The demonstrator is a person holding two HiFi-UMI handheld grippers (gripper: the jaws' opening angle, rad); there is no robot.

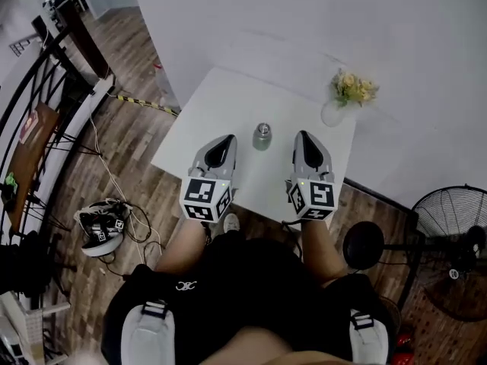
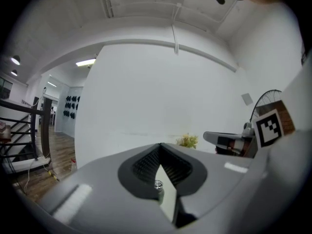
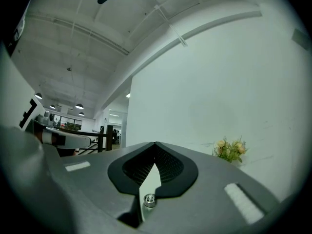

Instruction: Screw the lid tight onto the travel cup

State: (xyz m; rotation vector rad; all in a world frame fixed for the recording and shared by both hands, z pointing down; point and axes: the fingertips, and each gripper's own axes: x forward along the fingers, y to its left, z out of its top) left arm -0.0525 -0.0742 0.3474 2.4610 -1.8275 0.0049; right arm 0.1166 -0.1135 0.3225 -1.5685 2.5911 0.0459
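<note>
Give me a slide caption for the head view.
Left tool and right tool, both shut, flank the travel cup on the white table, flower vase behind.

The left gripper (image 1: 226, 138) and right gripper (image 1: 303, 134) point level, side by side, fingers (image 2: 145, 165) pressed together.

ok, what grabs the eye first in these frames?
The two grippers stand out first: left gripper and right gripper, both shut and empty, held side by side over the near edge of the white table. A small metal cup stands on the table between them, and neither gripper touches it. A vase of flowers sits at the table's far right corner.
</note>
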